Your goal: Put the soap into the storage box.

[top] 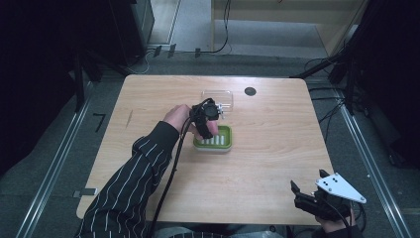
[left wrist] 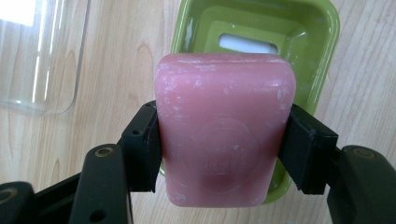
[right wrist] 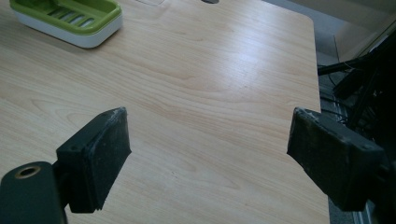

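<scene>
A pink bar of soap (left wrist: 224,128) is clamped between the two black jaws of my left gripper (left wrist: 224,149), held just above a green soap dish (left wrist: 322,51) with slotted bottom. From above, the left gripper (top: 207,124) hovers over the left end of the green dish (top: 224,139) near the table's middle, with the soap (top: 208,130) partly hidden by the hand. My right gripper (top: 309,191) rests at the table's near right corner, its jaws wide apart over bare wood (right wrist: 210,154); the dish (right wrist: 70,18) lies far off to its upper left.
A clear plastic lid or tray (top: 218,96) lies just behind the dish, also seen as a transparent tray (left wrist: 39,56). A small dark round mark (top: 250,91) sits near the far edge. The table's right edge (right wrist: 322,93) drops off to cables and stands.
</scene>
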The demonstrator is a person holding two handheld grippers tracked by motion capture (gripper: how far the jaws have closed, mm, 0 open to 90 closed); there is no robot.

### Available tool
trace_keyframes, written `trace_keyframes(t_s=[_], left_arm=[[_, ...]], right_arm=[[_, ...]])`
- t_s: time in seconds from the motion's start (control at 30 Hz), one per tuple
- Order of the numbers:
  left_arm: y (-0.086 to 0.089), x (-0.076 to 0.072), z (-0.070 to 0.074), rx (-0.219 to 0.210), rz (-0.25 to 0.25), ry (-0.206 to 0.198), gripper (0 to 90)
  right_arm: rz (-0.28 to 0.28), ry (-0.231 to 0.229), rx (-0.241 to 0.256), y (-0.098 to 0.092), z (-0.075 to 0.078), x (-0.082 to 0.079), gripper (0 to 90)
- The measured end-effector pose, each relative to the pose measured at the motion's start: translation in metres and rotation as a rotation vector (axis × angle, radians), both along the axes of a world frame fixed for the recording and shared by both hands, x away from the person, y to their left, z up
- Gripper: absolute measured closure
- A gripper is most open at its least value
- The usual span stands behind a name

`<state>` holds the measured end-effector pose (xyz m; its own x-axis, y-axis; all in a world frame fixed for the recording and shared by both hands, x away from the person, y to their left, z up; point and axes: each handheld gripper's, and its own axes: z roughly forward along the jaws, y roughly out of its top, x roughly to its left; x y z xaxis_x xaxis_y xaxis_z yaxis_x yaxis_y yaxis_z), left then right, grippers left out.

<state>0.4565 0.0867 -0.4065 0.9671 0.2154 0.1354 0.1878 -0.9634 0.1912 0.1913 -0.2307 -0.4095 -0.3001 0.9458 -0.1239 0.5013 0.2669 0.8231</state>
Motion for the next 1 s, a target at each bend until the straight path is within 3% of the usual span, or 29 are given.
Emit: trace_keyframes(t_s=[0.53,1.0], left_arm=[[-0.013,0.001,-0.014,0.037,-0.022,0.003,39.0],[-0.016,0.001,-0.017,0.031,-0.018,-0.013,39.0]], right_arm=[[0.002,0.003,-0.001,0.0,0.0,0.001,13.5],[0.002,0.005,0.002,0.001,0.0,0.001,13.5]])
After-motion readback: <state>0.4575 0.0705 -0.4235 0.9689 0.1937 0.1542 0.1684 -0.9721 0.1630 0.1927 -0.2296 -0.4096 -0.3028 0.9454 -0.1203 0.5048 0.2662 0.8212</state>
